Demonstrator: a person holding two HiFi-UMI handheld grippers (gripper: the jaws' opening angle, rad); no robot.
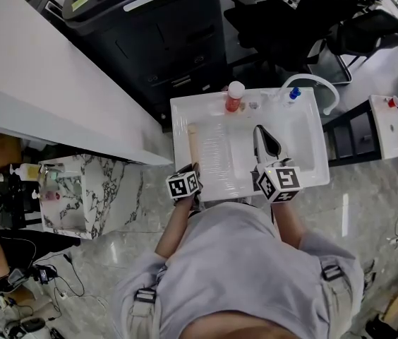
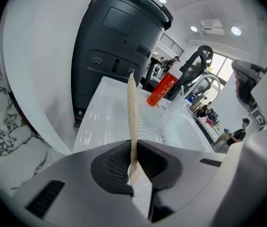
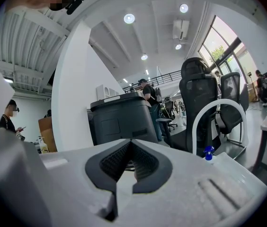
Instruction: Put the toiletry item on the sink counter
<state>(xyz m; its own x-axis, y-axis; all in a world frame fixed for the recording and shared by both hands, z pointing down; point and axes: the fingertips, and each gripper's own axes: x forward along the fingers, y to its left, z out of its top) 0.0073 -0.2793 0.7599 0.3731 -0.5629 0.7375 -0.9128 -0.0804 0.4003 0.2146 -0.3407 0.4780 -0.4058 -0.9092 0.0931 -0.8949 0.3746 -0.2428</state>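
Observation:
A long, thin beige toiletry item (image 2: 131, 112) sticks out edge-on between the pads of my left gripper (image 2: 133, 148), which is shut on its near end. In the head view the beige item (image 1: 192, 145) lies along the left side of the white sink counter (image 1: 213, 119), pointing away from me, with my left gripper (image 1: 190, 174) at the counter's front edge. Whether the item touches the counter I cannot tell. My right gripper (image 1: 266, 143) hangs over the basin, level, its jaws (image 3: 129, 148) shut with nothing in them.
A red bottle with a white cap (image 1: 234, 97) stands at the back of the counter, next to a white arched faucet (image 1: 319, 87). A black office machine (image 1: 149, 27) stands behind the sink. A marble-topped unit (image 1: 79, 196) is at the left, another white sink (image 1: 396, 126) at the right.

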